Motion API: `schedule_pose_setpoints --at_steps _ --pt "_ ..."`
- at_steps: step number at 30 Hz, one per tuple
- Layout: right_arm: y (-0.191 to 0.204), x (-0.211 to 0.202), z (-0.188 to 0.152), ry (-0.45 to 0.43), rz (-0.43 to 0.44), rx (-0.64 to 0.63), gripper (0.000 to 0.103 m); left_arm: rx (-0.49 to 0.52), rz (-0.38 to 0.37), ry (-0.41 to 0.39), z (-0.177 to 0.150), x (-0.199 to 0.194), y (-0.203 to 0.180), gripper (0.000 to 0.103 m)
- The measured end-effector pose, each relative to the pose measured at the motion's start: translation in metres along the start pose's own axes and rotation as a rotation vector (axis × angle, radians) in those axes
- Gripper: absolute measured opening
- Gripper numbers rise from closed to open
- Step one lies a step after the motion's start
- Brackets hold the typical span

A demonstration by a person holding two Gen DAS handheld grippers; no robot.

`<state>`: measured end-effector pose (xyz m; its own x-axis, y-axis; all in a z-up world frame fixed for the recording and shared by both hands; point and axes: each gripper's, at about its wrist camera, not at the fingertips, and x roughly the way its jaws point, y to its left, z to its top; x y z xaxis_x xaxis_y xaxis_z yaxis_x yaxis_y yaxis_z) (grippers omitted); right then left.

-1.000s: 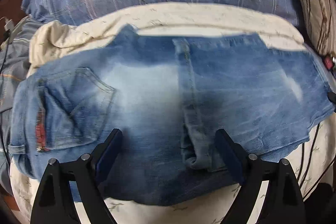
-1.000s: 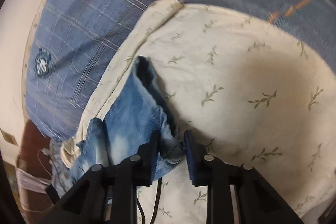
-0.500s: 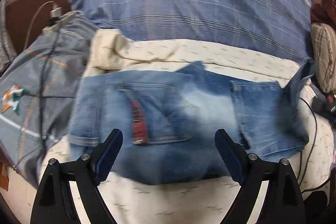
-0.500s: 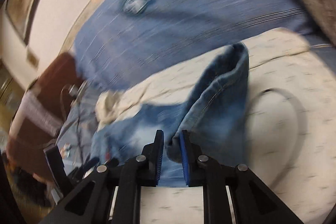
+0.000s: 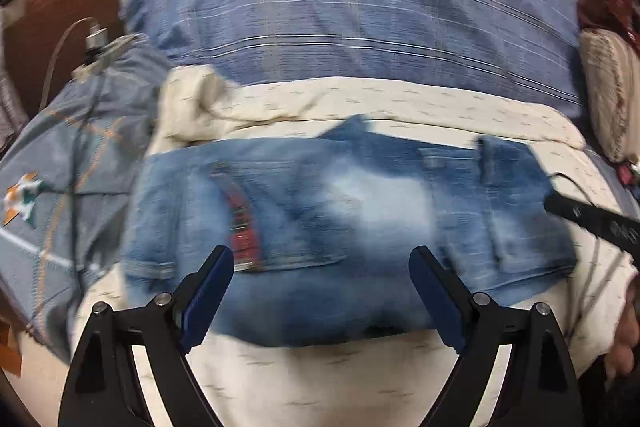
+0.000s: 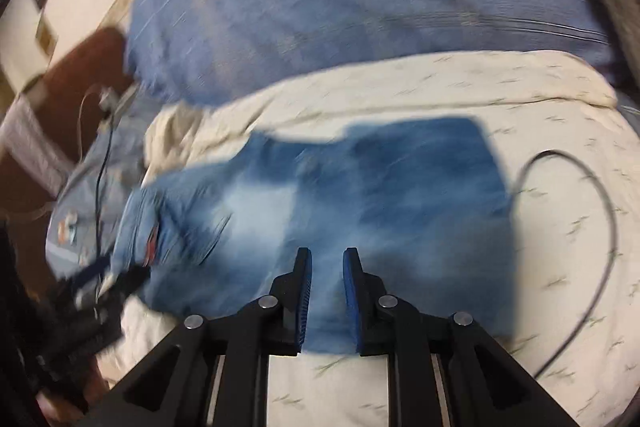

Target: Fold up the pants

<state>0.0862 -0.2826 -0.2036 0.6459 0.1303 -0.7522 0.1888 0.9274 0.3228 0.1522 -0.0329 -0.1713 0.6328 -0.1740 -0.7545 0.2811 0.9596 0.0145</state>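
The blue denim pants (image 5: 352,211) lie folded in a flat rectangle on the cream leaf-print sheet (image 5: 320,379), back pocket with a red tag (image 5: 244,227) at the left. My left gripper (image 5: 322,291) is wide open and empty above their near edge. In the right wrist view the pants (image 6: 360,195) lie flat, blurred by motion. My right gripper (image 6: 324,291) hovers over their near edge with the jaws slightly apart and nothing between them. The right gripper's black body (image 5: 592,219) shows at the pants' right end in the left wrist view.
A blue striped blanket (image 5: 360,19) lies behind the pants. A grey patterned cloth (image 5: 60,187) with a cable is at the left. A black cable (image 6: 592,247) loops on the sheet at the right. A striped pillow (image 5: 612,87) sits at the far right.
My right gripper carried the pant end over to the left, let it go and opened slightly. The pants now lie folded shorter. My left gripper drew back, still open.
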Motion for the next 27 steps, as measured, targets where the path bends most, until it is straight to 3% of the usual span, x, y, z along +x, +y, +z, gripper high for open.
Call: schedule_pose_setpoints --at_steps 2,6,12,16,22,27 --pt "-0.021 -0.002 0.008 -0.03 -0.05 0.01 0.018 0.034 -0.032 -0.006 0.005 0.004 -0.022 0.09" --pt "-0.042 0.013 0.028 0.005 -0.056 -0.011 0.018 0.127 -0.039 0.034 0.013 0.033 -0.074 0.09" --pt "-0.042 0.051 0.058 0.042 0.053 -0.029 0.018 0.172 0.004 0.186 0.002 0.092 -0.105 0.091" --pt "-0.039 0.112 0.063 0.209 0.092 -0.026 0.019 0.132 -0.024 0.182 0.003 0.083 -0.091 0.091" --pt "-0.03 0.087 0.056 0.155 0.114 -0.034 0.019 0.083 0.037 0.051 -0.005 0.022 -0.036 0.09" --pt "-0.016 0.051 0.023 0.164 0.186 -0.038 0.019 -0.029 0.24 0.002 -0.026 -0.023 0.049 0.09"
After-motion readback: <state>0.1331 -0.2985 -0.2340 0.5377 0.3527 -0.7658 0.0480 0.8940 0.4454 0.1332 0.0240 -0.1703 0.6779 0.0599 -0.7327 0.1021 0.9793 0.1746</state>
